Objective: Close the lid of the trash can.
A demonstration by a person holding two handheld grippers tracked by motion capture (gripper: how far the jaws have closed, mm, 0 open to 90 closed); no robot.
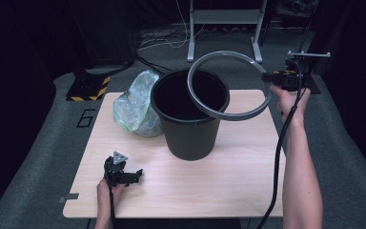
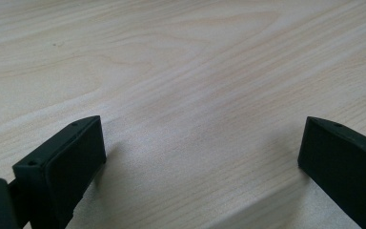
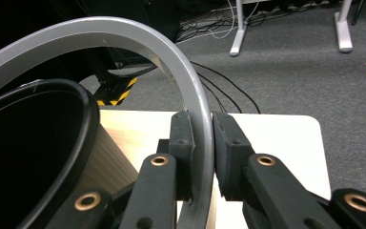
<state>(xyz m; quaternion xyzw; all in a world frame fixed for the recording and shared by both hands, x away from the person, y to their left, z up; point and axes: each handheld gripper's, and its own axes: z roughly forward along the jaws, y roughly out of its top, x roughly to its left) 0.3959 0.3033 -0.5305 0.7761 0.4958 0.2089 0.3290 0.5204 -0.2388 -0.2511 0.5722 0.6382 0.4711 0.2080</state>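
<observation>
The right gripper (image 1: 269,76) has its fingers clamped on the grey ring (image 1: 228,86) above the bin (image 1: 190,119) near the counter's (image 1: 228,181) far edge, while the left gripper (image 1: 136,175) rests wide open and empty by the near-left corner.

1 bin (image 1: 190,129), 1 ring (image 1: 228,115), 1 bag (image 1: 133,107), 2 claws (image 1: 134,175).

Bright worktop (image 1: 228,176), dark room around it.

Light falls from above onto the pale worktop, while the floor beyond its far edge and both side margins of the high view sink into near black. In the left gripper view soft shadows spread under the jaws of the left hand-held gripper (image 2: 198,157), whose near parts blur. The grey ring (image 3: 190,95) carries a mild sheen.
</observation>
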